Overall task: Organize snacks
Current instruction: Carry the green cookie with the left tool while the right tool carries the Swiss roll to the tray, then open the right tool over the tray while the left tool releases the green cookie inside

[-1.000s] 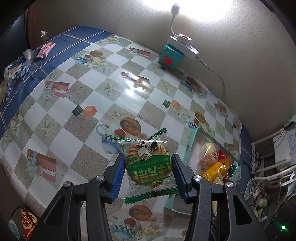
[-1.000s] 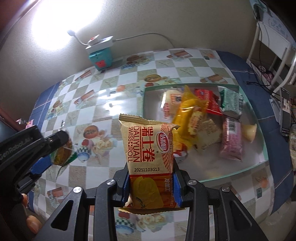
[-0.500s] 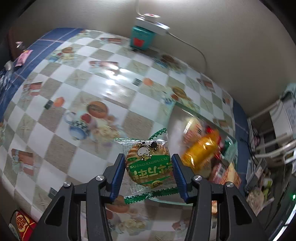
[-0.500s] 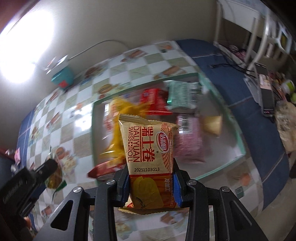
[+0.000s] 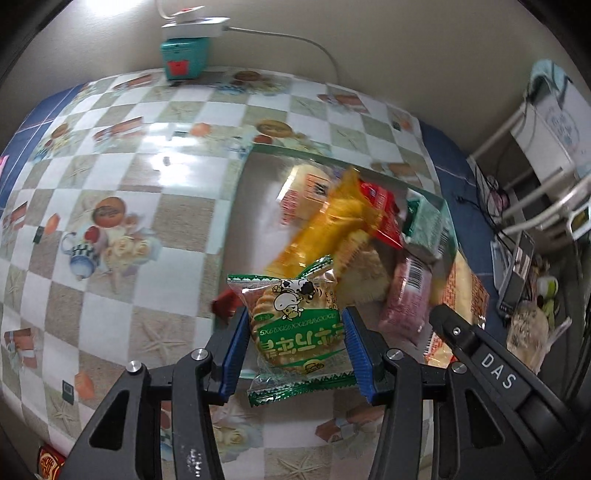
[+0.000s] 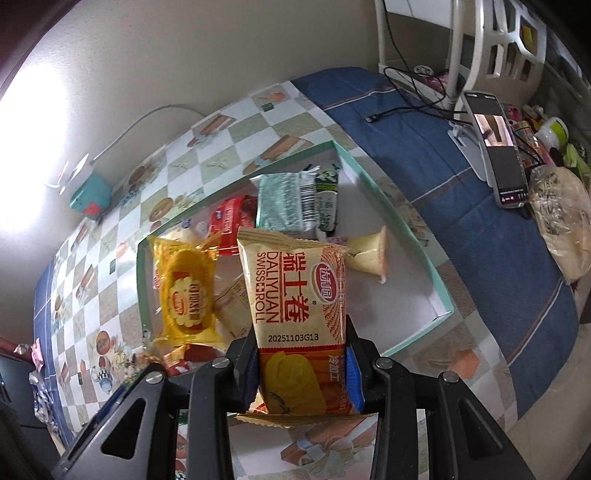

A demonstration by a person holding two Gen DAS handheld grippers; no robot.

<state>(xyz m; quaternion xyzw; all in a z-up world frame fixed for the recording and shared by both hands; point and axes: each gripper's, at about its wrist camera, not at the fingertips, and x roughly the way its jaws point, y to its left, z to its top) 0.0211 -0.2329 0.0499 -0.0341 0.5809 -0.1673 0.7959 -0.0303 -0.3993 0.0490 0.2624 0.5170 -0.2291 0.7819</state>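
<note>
Checkered table [image 5: 122, 206], teal-rimmed tray [image 6: 424, 254] half bare; left tool [image 5: 295, 332] pinching cracker packet [image 5: 295, 325], right tool [image 6: 301, 365] pinching Swiss-roll packet [image 6: 295, 295].

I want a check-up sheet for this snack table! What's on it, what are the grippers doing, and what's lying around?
Surface: table with a checkered picture cloth, blue border on the far side.
Job's things: shallow teal-rimmed box holding several snacks; green cracker pack; Swiss roll pack.
Clutter: teal box by the wall; small wrappers at the table's far edge.
Grippers: left gripper shut on the green cracker pack; right gripper shut on the Swiss roll pack, both above the box.
Cables: white power strip with its cord along the wall.
Surroundings: phone on a stand, white rack.
</note>
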